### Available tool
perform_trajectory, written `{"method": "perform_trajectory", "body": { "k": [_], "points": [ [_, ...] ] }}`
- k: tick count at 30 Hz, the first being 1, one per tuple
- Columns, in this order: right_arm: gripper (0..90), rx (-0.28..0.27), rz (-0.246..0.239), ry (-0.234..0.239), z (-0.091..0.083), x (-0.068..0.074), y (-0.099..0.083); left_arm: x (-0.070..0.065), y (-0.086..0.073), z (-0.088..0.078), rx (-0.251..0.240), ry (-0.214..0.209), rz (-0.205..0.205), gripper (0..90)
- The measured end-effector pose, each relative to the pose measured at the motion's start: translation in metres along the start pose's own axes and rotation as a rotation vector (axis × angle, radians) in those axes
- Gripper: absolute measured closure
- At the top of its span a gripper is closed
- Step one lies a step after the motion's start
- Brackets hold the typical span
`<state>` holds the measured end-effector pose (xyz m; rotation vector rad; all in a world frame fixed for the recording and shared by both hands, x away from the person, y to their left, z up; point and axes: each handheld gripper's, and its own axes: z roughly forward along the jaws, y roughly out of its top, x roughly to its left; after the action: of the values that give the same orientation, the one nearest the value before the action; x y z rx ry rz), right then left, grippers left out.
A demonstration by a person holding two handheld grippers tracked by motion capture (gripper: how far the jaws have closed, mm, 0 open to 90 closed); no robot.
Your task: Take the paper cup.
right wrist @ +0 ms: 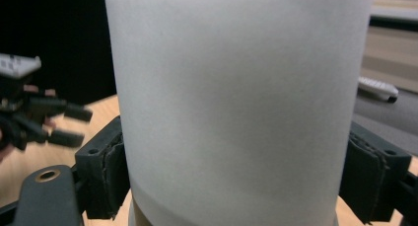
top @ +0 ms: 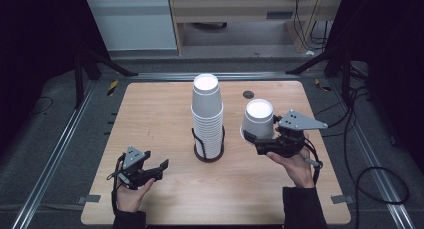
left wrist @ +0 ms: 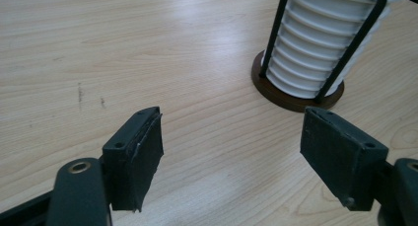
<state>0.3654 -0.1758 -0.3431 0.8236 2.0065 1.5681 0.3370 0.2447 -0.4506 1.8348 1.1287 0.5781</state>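
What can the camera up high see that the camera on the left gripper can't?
High view alone: the right gripper clamped on a single white cup, the open top of the cup stack, and the floor beyond the table. Left gripper view alone: close up, its own two black pads standing apart with nothing between them. Both: the wooden table, the stack's ribbed lower cups and its dark round holder.

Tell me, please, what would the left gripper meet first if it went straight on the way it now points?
Probably the cup stack in its wire holder: the open left gripper aims slightly to its left, so it may pass beside it over the bare table; depth is unclear.
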Motion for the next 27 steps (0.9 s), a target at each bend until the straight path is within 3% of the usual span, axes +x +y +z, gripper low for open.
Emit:
{"method": "perform_trajectory", "body": {
  "k": [4, 10, 14, 20, 27],
  "points": [
    [15.1, 0.044, -0.004, 0.028, 0.0, 0.001, -0.015, -0.004, 0.001, 0.0, 0.009, -0.02, 0.022, 23.1],
    [15.1, 0.07, -0.019, 0.063, 0.0, 0.004, -0.026, -0.007, 0.001, -0.001, 0.009, -0.038, 0.024, 22.8],
    [15.0, 0.123, -0.048, 0.099, 0.002, 0.008, -0.036, -0.007, 0.002, -0.001, 0.007, -0.044, 0.026, 22.8],
    [15.0, 0.177, -0.09, 0.133, 0.005, 0.014, -0.044, -0.009, 0.003, -0.002, 0.008, -0.066, 0.029, 22.7],
    [15.0, 0.203, -0.105, 0.179, 0.008, 0.018, -0.052, -0.011, 0.004, -0.001, 0.014, -0.09, 0.038, 22.7]
  ]
}}
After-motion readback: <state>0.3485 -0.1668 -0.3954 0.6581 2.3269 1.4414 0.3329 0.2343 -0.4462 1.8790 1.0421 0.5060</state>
